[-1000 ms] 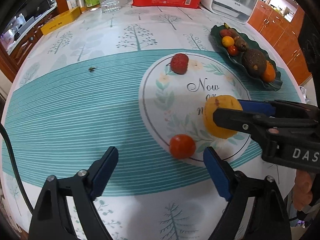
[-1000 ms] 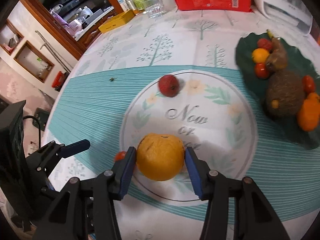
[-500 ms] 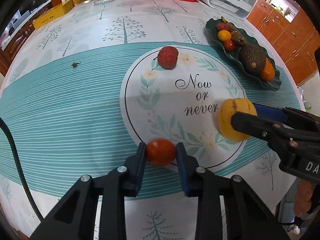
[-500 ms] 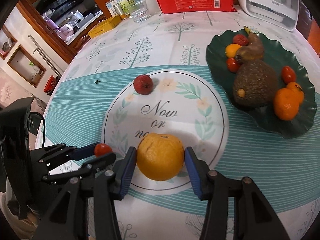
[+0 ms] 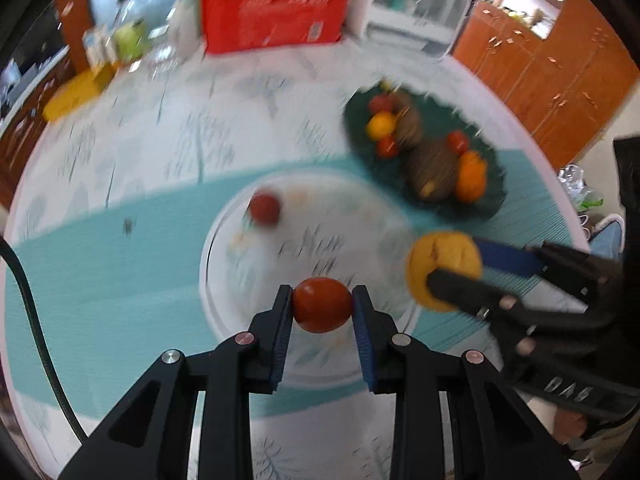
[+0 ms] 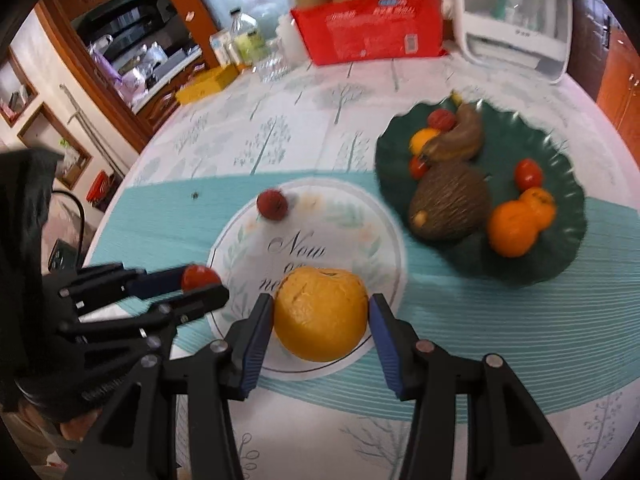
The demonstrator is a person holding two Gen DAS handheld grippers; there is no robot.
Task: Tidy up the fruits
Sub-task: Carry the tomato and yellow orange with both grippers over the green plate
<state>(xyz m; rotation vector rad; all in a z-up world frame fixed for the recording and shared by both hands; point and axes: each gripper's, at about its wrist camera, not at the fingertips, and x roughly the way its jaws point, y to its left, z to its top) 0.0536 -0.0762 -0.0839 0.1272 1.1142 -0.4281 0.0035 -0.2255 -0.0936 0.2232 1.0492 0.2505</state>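
My left gripper (image 5: 322,312) is shut on a small red tomato (image 5: 322,310) and holds it above the round white patch of the tablecloth. My right gripper (image 6: 321,314) is shut on a large yellow-orange citrus fruit (image 6: 321,314), also lifted above the patch. The orange fruit also shows at the right of the left wrist view (image 5: 442,264); the tomato shows at the left of the right wrist view (image 6: 199,276). A red lychee-like fruit (image 6: 272,205) lies on the cloth. A dark green leaf-shaped plate (image 6: 560,200) at the right holds several fruits.
On the plate lie a brown rough fruit (image 6: 450,205), an orange gourd-shaped fruit (image 6: 520,222), small tomatoes and a brown pear. A red package (image 6: 372,28), bottles, a glass, a yellow box (image 6: 206,86) and a white appliance (image 6: 516,20) stand at the table's far edge. Wooden cabinets are at the right.
Both grippers have risen and tilted up with their fruits, towards the green plate. A second ago the left gripper was open around the tomato; it closed on it and lifted it.
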